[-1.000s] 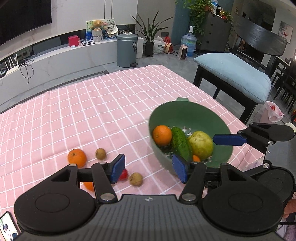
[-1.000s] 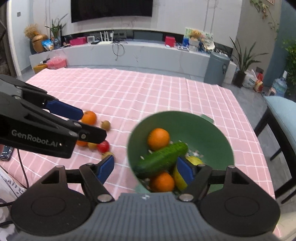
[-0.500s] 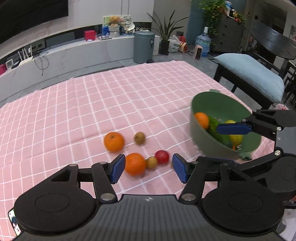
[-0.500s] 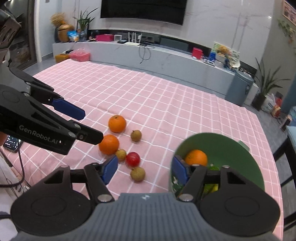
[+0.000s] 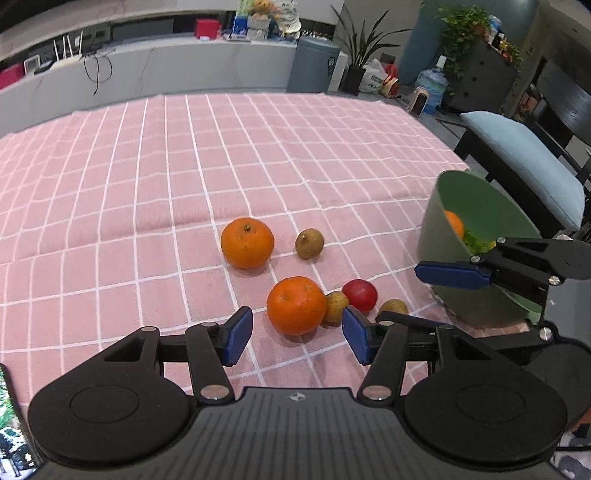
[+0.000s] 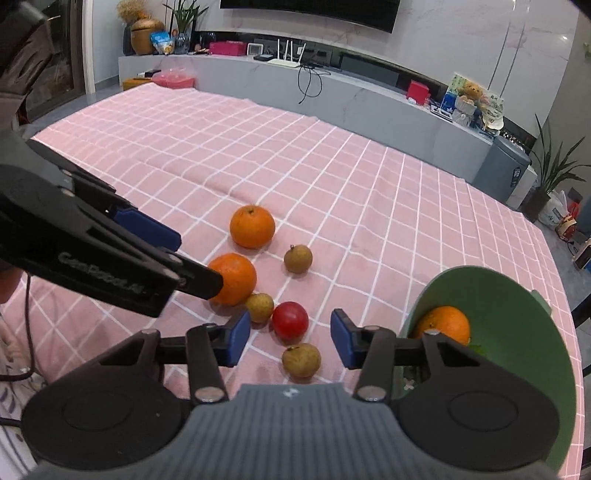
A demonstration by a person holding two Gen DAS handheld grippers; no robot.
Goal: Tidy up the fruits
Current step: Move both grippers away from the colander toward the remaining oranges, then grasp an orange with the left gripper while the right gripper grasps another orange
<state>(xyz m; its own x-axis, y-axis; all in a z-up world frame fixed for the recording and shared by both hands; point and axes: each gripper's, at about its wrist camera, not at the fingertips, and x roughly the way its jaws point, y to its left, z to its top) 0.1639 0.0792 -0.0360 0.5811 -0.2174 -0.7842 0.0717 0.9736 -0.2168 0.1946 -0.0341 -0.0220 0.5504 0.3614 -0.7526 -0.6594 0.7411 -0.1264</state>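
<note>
- Pink checked table point(image 5: 155, 192), green bowl point(image 5: 476, 206) far right
- Left claw point(image 5: 297, 338), closing, still empty, straddles near orange point(image 5: 295, 304)
- Right claw point(image 6: 290, 341), closing, empty, flanks red fruit point(image 6: 290, 319)

A home living room: a wall-mounted black television point(image 6: 309, 11) above a long pale marble media shelf point(image 6: 332, 92), potted green houseplants point(image 5: 360, 55), a cushioned dark wooden chair point(image 5: 524, 166).
</note>
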